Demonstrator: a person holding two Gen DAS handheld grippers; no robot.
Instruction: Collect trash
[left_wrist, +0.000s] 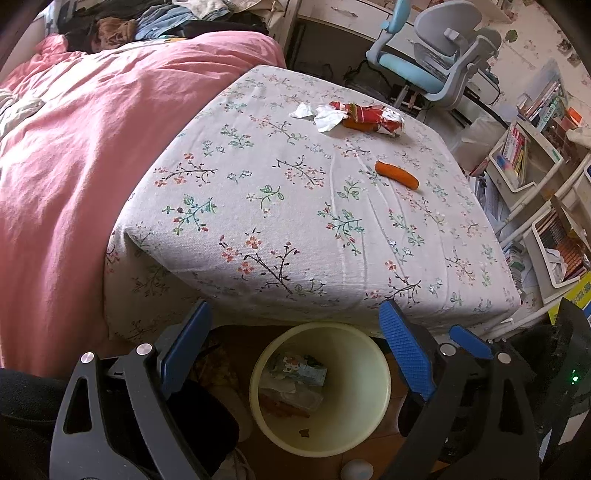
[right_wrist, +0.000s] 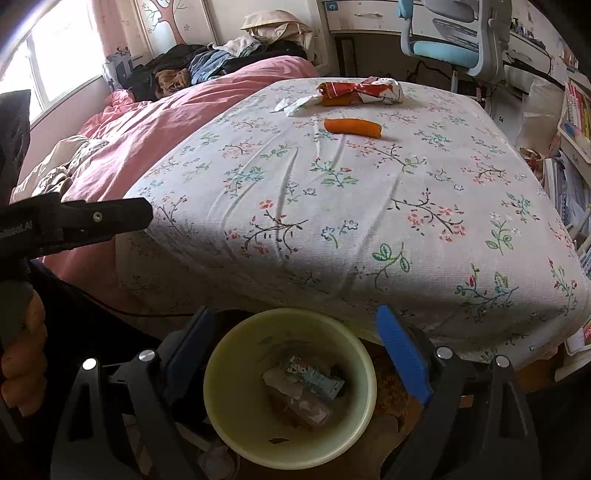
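right hand-held gripper (right_wrist: 299, 354) wide open, empty, above bin (right_wrist: 221, 402). left hand-held gripper (left_wrist: 295, 354) also spread wide, empty, over same bin.

carrot (right_wrist: 352, 127) on bed (right_wrist: 369, 221), at 12 o'clock from right hand-held gripper, well apart; long axis 9-to-3 in right view. which hand nearer: cannot tell.

wrapper (right_wrist: 360, 90) and tissue (right_wrist: 295, 105) beyond carrot, touching each other; second orange piece tucked under wrapper.

bin on floor at bed foot: holds carton, crumpled plastic, orange scraps.

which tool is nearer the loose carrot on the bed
Right, though barely. Both tools, left and right, hang open over the bin at the bed's foot, far short of the carrot.
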